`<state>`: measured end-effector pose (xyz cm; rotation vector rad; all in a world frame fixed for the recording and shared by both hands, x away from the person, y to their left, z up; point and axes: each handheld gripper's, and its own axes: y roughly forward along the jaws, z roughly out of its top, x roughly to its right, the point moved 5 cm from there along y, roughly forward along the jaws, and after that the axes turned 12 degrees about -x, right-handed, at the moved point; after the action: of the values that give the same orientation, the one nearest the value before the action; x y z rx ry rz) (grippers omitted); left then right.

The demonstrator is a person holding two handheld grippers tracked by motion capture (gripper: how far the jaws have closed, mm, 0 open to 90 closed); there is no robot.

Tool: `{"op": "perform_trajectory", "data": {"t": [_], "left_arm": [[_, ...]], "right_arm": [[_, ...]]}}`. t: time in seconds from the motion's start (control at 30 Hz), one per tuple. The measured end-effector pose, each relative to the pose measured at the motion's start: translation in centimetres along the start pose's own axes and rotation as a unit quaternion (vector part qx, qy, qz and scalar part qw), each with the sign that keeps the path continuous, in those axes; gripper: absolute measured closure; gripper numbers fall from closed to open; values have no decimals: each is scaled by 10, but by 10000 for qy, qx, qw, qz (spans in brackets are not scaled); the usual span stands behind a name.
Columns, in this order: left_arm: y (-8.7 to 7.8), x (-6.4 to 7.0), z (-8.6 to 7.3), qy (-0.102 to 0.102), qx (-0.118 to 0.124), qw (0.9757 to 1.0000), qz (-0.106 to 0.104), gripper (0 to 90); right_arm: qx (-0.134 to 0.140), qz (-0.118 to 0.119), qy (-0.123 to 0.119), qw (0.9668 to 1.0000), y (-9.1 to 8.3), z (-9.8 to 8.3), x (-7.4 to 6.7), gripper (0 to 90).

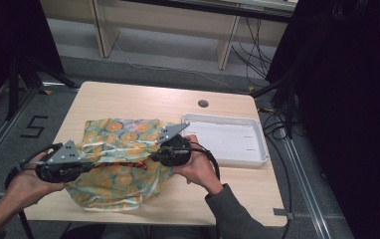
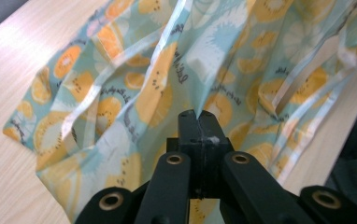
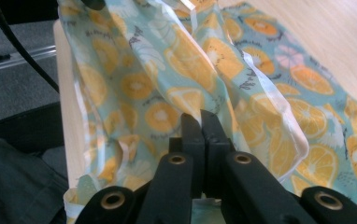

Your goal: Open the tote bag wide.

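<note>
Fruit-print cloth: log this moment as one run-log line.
left gripper: shut on fruit-print cloth | right gripper: shut on fruit-print cloth | cloth: partly lifted off table | white tray: right of cloth

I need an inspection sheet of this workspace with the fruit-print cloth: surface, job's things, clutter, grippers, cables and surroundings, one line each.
Surface: light wooden table with a round hole near its far edge.
Job's things: orange-slice print cloth, crumpled, partly raised between both grippers.
Clutter: white tray at the table's right, empty as far as seen.
Grippers: left gripper shut on the cloth; right gripper shut on the cloth.
Cables: black cable loops from the right gripper; more cables lie on the floor behind.
Surroundings: grey floor, floor mark "5", light furniture legs behind.
</note>
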<state>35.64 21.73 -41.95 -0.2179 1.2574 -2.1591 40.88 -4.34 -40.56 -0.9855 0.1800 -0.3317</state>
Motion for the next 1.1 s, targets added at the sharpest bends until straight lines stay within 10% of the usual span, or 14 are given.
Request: {"op": "perform_trajectory", "data": {"t": [0.23, 0.57, 0.9, 1.1], "left_arm": [[-14, -21, 18, -175, 163, 9997, 41, 900], [33, -86, 45, -654, -141, 9972, 332, 900], [89, -110, 17, -1061, -706, 9916, 220, 900], [110, -117, 6, -1437, -585, 9877, 207, 900]], "right_arm": [[207, -127, 48, 9997, -10, 13, 10, 900], [-51, -1117, 203, 9935, 38, 37, 77, 900], [-508, -1018, 340, 9929, 86, 37, 97, 900], [-893, -914, 400, 9910, 114, 31, 97, 900]]}}
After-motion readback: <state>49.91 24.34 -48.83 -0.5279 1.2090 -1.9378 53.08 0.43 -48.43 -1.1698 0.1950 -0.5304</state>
